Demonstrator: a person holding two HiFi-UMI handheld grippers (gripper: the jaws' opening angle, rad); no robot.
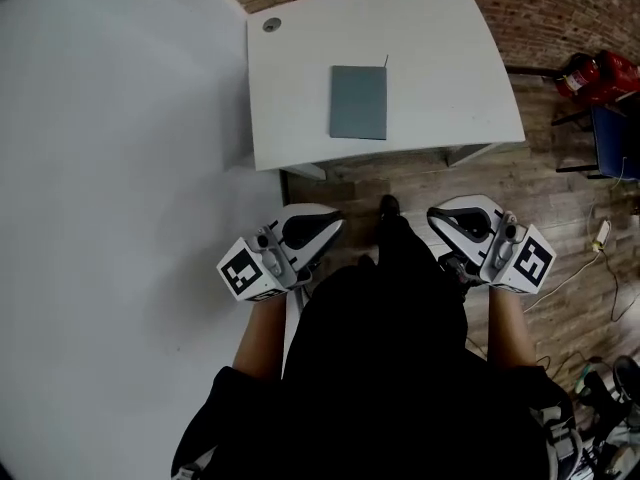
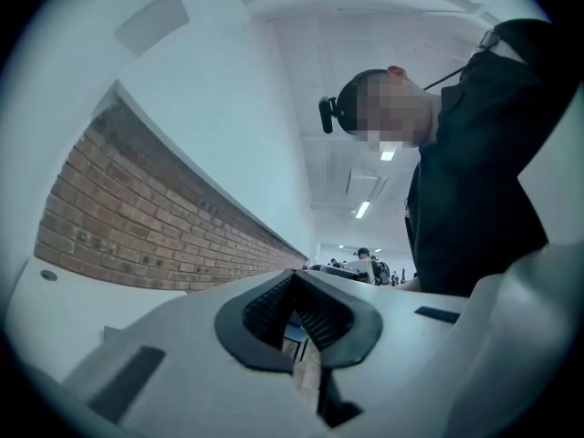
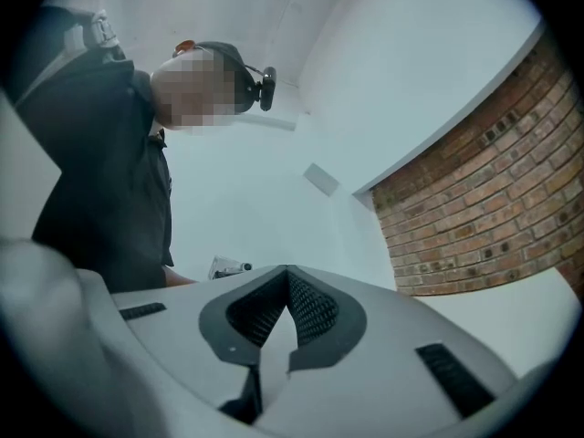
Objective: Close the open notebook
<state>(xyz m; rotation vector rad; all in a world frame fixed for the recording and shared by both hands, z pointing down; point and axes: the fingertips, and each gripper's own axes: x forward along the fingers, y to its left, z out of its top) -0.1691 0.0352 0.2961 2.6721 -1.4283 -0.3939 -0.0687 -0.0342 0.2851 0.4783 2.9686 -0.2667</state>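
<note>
A grey notebook lies shut and flat on the white table in the head view, with a thin dark strip poking out at its far right corner. Both grippers hang well short of the table, close to the person's body, and their tips point inward at each other. My left gripper is shut with nothing between its jaws, and in the left gripper view its pads meet at the tip. The right gripper is also shut and empty, pads together. Neither gripper view shows the notebook.
A round cable hole sits at the table's far left corner. A brick wall runs behind the table and a white wall fills the left. A red object, a blue chair and cables stand on the wooden floor at right.
</note>
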